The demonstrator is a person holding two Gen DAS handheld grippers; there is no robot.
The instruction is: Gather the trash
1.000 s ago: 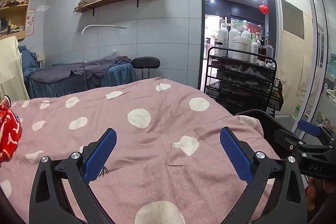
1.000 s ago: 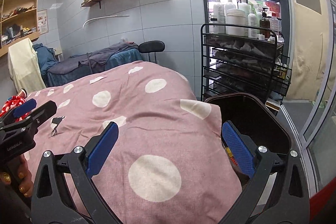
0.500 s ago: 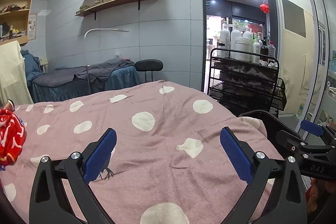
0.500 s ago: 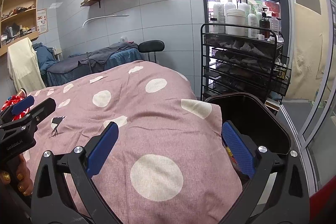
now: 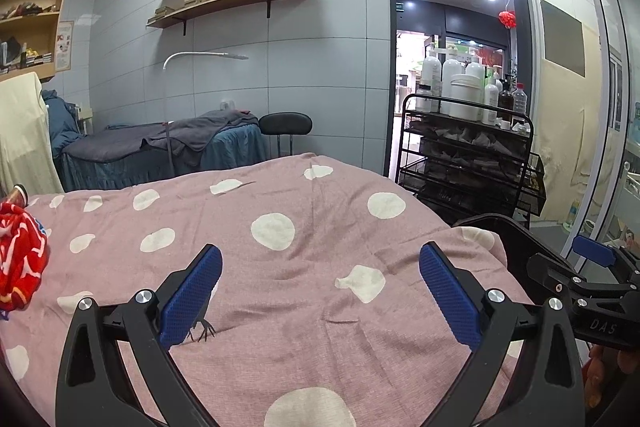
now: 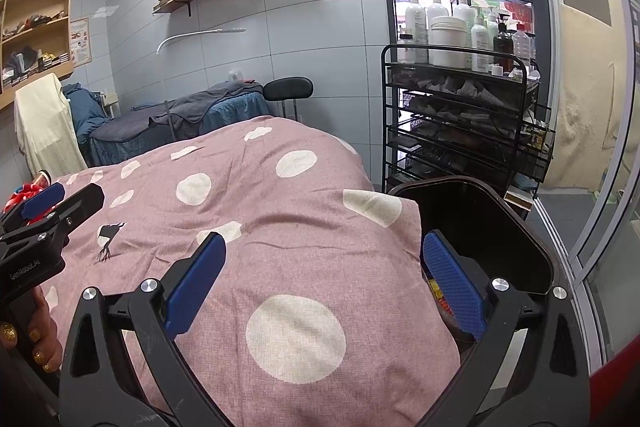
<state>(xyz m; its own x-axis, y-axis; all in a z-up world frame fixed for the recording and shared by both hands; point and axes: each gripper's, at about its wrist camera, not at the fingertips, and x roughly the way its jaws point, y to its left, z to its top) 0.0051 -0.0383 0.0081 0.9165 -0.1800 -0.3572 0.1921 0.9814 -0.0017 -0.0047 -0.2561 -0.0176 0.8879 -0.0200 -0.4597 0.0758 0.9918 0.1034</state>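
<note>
My left gripper has its blue pads wide apart, nothing between them, over the pink polka-dot bed cover. My right gripper is spread too, empty, above the cover's right edge. Black trash bin sits just beside that right edge, colourful scraps low inside. Red crumpled wrapper lies at the cover's left edge, well apart from both grippers. Beyond the bin, black wire cart with bottles on top.

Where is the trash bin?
The black trash bin stands off the pink bed's right edge, below the black cart, just past the right gripper.
</note>
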